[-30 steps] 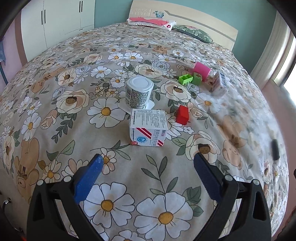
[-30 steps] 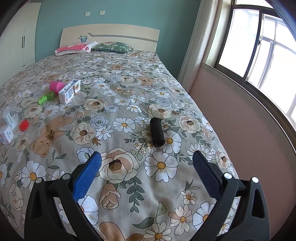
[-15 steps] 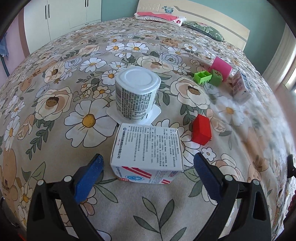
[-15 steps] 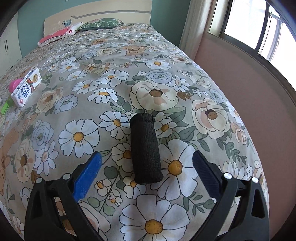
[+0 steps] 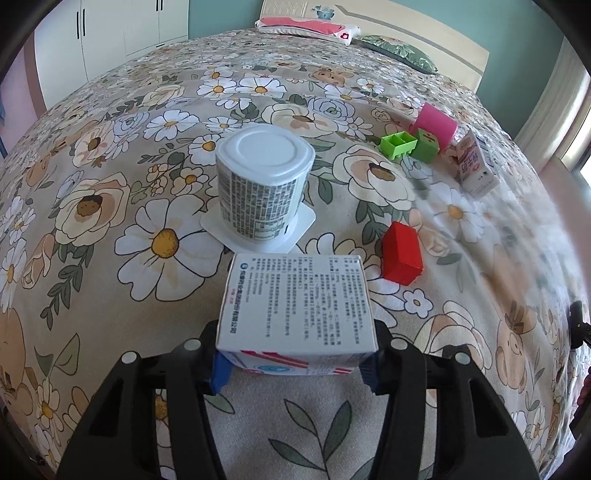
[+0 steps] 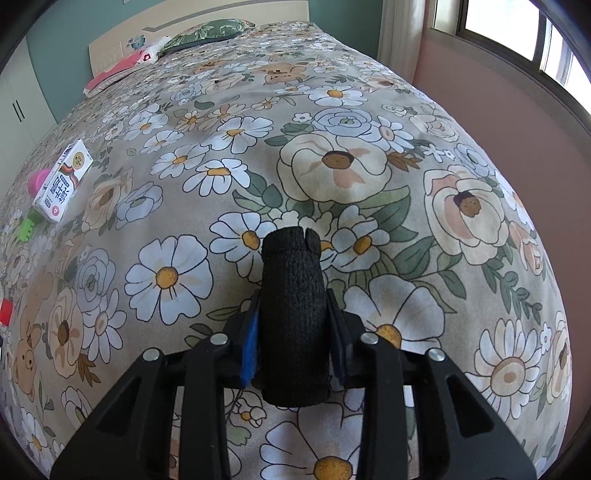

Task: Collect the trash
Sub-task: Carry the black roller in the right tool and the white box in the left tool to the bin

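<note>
In the left wrist view my left gripper (image 5: 295, 369) is shut on a white printed carton box (image 5: 295, 302) that lies on the floral bedspread. Just beyond it stands an upside-down white yogurt cup (image 5: 263, 184) with printed sides. In the right wrist view my right gripper (image 6: 293, 347) is shut on a black fabric roll (image 6: 293, 314) lying on the bed, its far end sticking out past the blue pads. A white milk carton lies further off, seen in the left wrist view (image 5: 476, 166) and the right wrist view (image 6: 62, 181).
A red block (image 5: 400, 253), green blocks (image 5: 410, 144) and a pink cup (image 5: 436, 123) lie right of the yogurt cup. Pillows (image 5: 306, 26) and headboard are at the far end. The bed edge drops to a pink wall (image 6: 498, 92) under the window on the right.
Both grippers moved forward and closed: the left onto the white box, the right onto the black roll. Before, both were open with the objects ahead of them.
</note>
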{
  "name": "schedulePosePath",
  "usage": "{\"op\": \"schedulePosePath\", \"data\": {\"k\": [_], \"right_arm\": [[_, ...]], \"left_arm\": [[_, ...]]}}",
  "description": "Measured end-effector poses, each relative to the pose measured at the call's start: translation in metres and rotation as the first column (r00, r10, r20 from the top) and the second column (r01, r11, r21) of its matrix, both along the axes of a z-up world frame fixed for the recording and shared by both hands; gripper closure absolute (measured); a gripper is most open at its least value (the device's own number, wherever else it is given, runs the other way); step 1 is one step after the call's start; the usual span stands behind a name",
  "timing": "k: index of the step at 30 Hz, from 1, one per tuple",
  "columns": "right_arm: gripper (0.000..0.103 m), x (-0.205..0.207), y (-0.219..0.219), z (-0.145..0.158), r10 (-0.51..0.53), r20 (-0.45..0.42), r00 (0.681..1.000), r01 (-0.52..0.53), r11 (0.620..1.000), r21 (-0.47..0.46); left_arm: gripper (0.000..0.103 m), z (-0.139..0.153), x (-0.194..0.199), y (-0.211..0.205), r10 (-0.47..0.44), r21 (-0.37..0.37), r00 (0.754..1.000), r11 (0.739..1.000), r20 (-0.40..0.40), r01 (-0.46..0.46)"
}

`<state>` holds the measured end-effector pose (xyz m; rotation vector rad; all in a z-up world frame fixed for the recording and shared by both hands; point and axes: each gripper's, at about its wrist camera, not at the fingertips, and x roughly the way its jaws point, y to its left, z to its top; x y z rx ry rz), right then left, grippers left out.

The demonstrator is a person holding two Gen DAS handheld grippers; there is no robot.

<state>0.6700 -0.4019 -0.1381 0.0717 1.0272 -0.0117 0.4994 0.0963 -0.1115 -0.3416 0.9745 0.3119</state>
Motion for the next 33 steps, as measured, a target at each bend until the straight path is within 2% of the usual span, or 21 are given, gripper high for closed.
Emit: {"op": "schedulePosePath", "data": {"k": [6,12,17,23,28,33], "right_arm": [[0.07,-0.03,0.009,0.036,0.025,0.04,0.999,-0.025,1.0,0.0],[0.07,-0.069,0.023,0.098,0.06,0.123,0.991,-0.061,0.998,0.003],[0.07,-0.11,0.039,0.158,0.094,0.205,0.974,-0.097,0.995,0.006],[0.07,-0.166,0.064,0.233,0.142,0.307,0.941,-0.149,0.989,0.0],[0.07,-0.216,0.091,0.288,0.198,0.385,0.901,-0.211,0.977,-0.008],[0.07,-0.269,0.119,0.332,0.26,0.444,0.858,-0.284,0.959,-0.013]], "left_arm": [[0.047,0.03,-0.024,0.004,-0.01,-0.001,0.999,1.0,0.032,0.01],[0.047,0.086,-0.055,0.004,-0.036,0.033,0.992,0.999,0.117,0.033],[0.047,0.14,-0.083,-0.001,-0.082,0.099,0.979,0.993,0.189,0.064],[0.047,0.209,-0.123,-0.008,-0.134,0.169,0.949,0.982,0.285,0.088],[0.047,0.256,-0.162,-0.018,-0.183,0.234,0.916,0.967,0.356,0.102],[0.047,0.29,-0.196,-0.022,-0.24,0.211,0.892,0.963,0.383,0.169]]}}
